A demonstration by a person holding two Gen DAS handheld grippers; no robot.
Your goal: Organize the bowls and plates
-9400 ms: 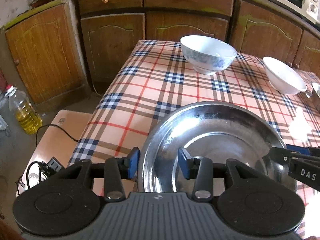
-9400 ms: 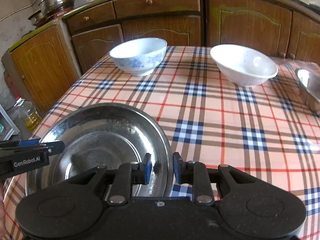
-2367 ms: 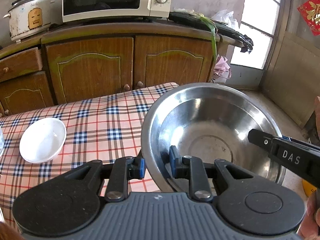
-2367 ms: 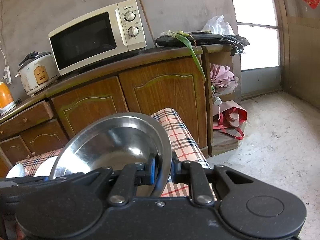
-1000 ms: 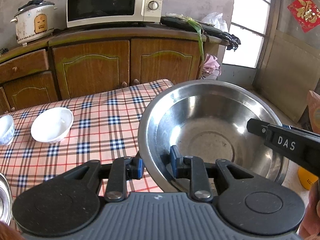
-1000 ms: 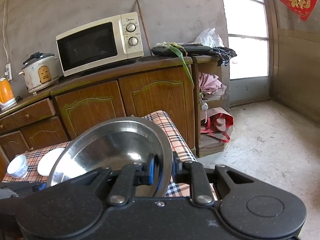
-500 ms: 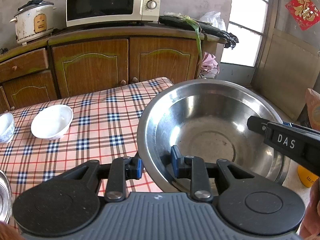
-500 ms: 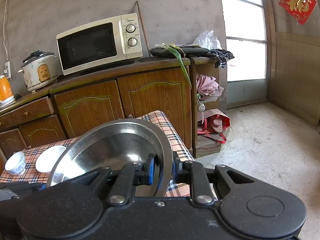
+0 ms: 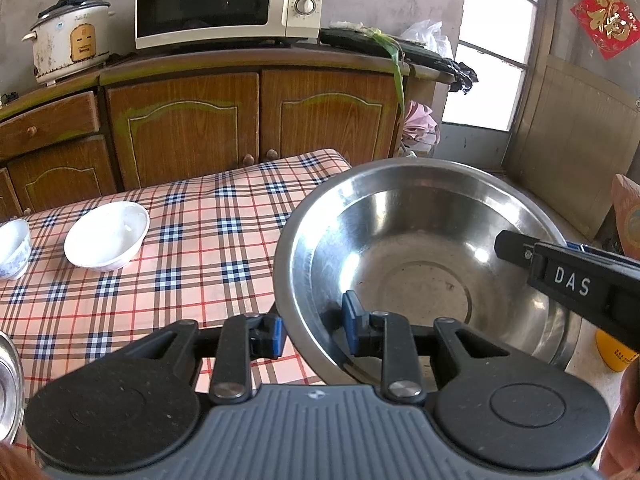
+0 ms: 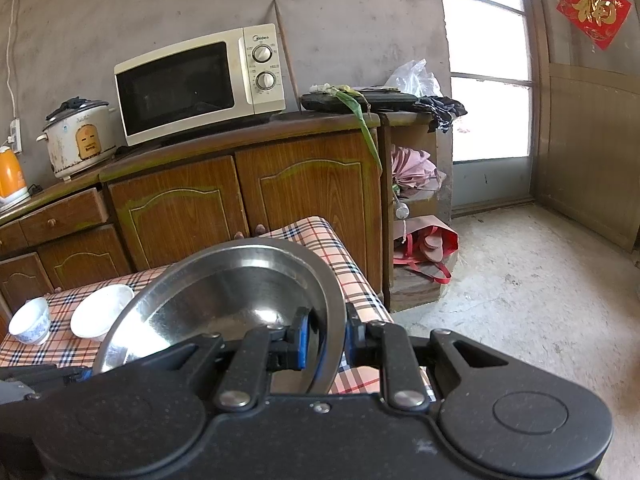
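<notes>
Brown wooden cupboards [image 9: 184, 128] stand behind a table with a checked cloth [image 9: 192, 248], and a microwave [image 9: 228, 0] sits on top of them.

The left gripper [image 9: 312, 330] has its two blue pads closed on the near rim of a big shiny metal bowl [image 9: 420, 264], one pad outside and one inside. The right gripper [image 10: 324, 340] pinches the rim on the other side the same way. The big bowl looks lifted up, partly past the table's right edge, with floor under some of it.

What could go wrong? I think the metal rim is smooth and thin, so it could slip out of the pads. If one hand goes faster than the other, the bowl could tip or twist loose and fall on the floor. It could also bump the white bowl [image 9: 106, 236] when it comes down near it.

From the left camera you can look right down into the big bowl, and you see the edge of another metal dish [image 9: 8, 392] at the far left. The right camera shows the big bowl more from the side. It also shows the concrete floor [image 10: 520, 288], an orange kettle [image 10: 10, 176] and the small blue-patterned bowl [image 10: 30, 326] whole.
</notes>
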